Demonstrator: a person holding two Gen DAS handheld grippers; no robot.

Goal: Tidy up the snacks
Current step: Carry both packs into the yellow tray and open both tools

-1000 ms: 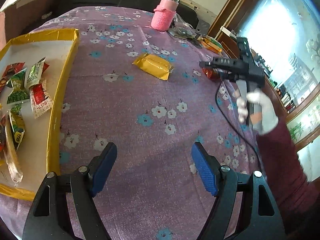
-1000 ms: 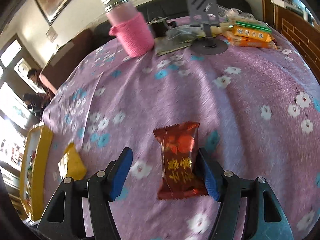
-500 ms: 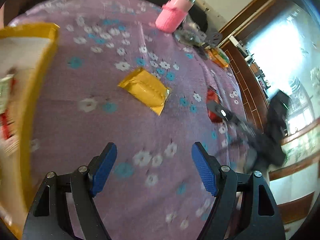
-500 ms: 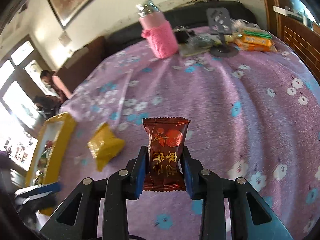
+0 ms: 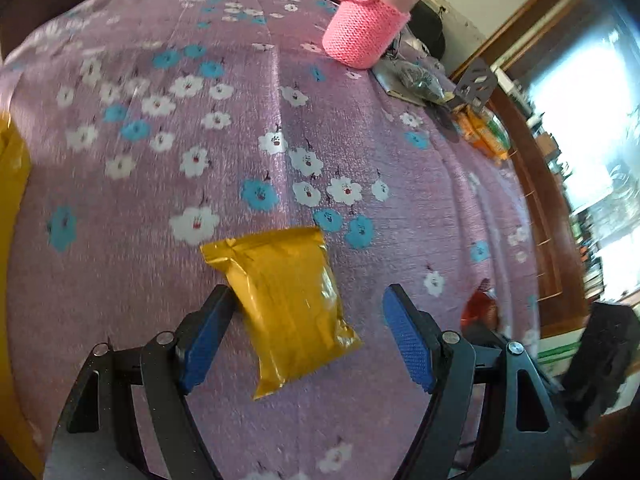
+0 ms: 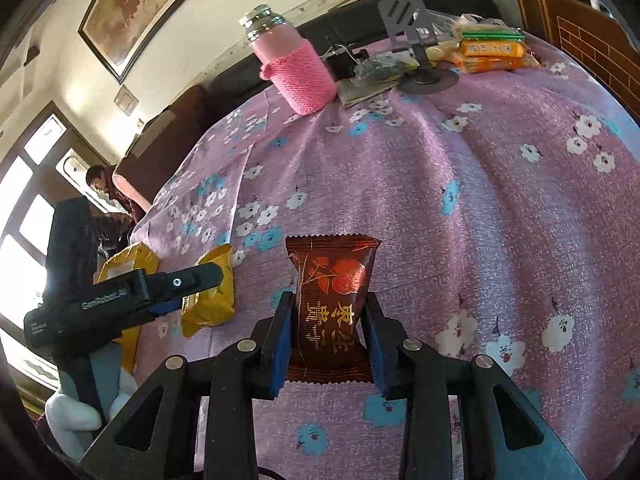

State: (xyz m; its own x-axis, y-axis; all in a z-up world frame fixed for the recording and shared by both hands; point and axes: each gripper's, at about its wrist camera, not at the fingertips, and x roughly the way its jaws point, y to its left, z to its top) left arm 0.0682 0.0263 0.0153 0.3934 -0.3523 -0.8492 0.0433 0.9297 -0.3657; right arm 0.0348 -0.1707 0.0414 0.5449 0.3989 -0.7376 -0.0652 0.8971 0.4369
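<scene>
Dark red snack packet [image 6: 331, 300], gold Chinese characters on its face, pinched upright in the right gripper [image 6: 329, 342] above the floral tablecloth [image 6: 500, 208]. Yellow packet [image 5: 289, 300] lies between the left gripper [image 5: 308, 344]'s spread fingers; its body reads "GenRobot.AI".

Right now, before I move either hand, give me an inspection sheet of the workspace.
Surface: table under a purple flowered cloth.
Job's things: yellow snack packet lying flat on the cloth; dark red snack packet; yellow-edged tray at the left edge.
Clutter: pink-sleeved bottle, grey phone stand, orange biscuit packs, a clear bag of small items, all at the far end.
Grippers: left tongs open around the yellow packet, pads not pressing it; right tongs shut on the red packet.
Cables: nothing seen.
Surroundings: framed picture, dark sofa, windows, a person seated far left.
</scene>
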